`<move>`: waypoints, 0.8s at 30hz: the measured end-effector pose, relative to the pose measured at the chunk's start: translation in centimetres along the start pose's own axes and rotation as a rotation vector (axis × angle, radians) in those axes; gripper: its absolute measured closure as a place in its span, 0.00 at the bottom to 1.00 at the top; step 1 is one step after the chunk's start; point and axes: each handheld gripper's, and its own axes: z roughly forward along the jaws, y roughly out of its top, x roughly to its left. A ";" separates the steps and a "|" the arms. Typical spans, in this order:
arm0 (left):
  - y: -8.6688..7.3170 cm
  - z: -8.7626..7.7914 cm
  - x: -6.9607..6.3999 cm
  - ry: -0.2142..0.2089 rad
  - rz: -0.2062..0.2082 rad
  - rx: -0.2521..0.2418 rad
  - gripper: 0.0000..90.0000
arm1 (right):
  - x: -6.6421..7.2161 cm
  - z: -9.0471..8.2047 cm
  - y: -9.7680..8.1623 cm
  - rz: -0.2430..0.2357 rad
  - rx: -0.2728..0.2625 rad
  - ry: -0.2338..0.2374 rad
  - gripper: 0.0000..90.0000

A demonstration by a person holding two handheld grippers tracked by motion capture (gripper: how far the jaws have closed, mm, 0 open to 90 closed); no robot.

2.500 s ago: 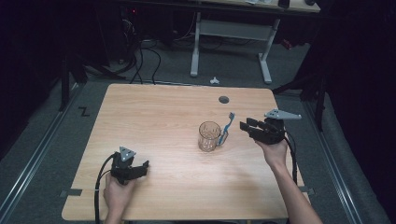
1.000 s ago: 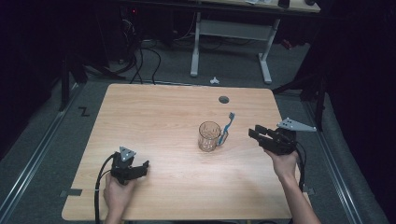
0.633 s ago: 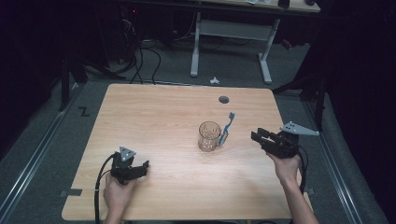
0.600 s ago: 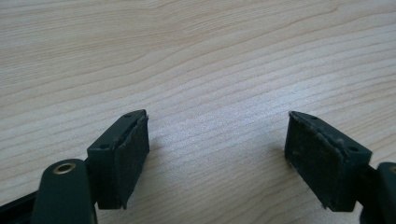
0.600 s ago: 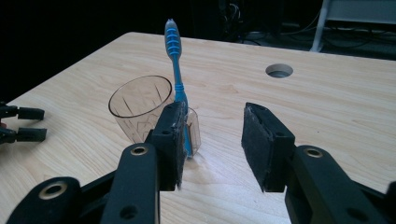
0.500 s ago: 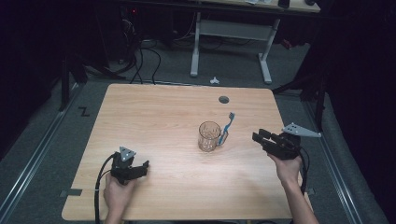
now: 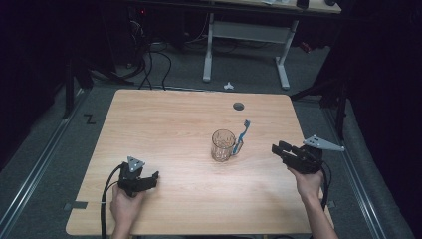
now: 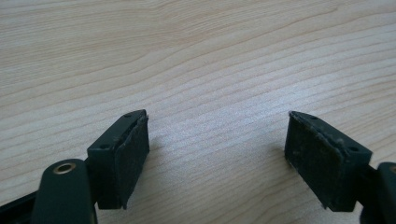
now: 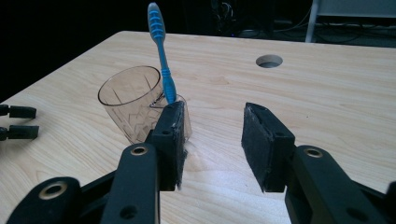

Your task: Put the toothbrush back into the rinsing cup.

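Both right gripper (image 9: 212, 144) fingers (image 9: 266, 140) gape beside the toothbrush cup (image 9: 140, 105).

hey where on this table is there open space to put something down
Most of the wooden table is bare: the whole far-left stretch, and the near middle between the left claw and right claw. It is tight only around the glass cup with the blue toothbrush, and by the cable hole.
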 end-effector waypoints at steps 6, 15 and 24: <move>0.0 0.0 0.0 0.000 0.000 0.000 0.25 | -0.3 0.0 -0.6 0.008 0.005 -0.010 0.66; 0.0 0.0 0.0 0.000 0.000 0.000 0.25 | -0.7 0.0 -1.4 0.023 0.017 -0.024 0.66; 0.0 0.0 0.0 0.000 0.000 0.000 0.25 | -1.0 0.2 -2.0 0.031 0.030 -0.036 0.66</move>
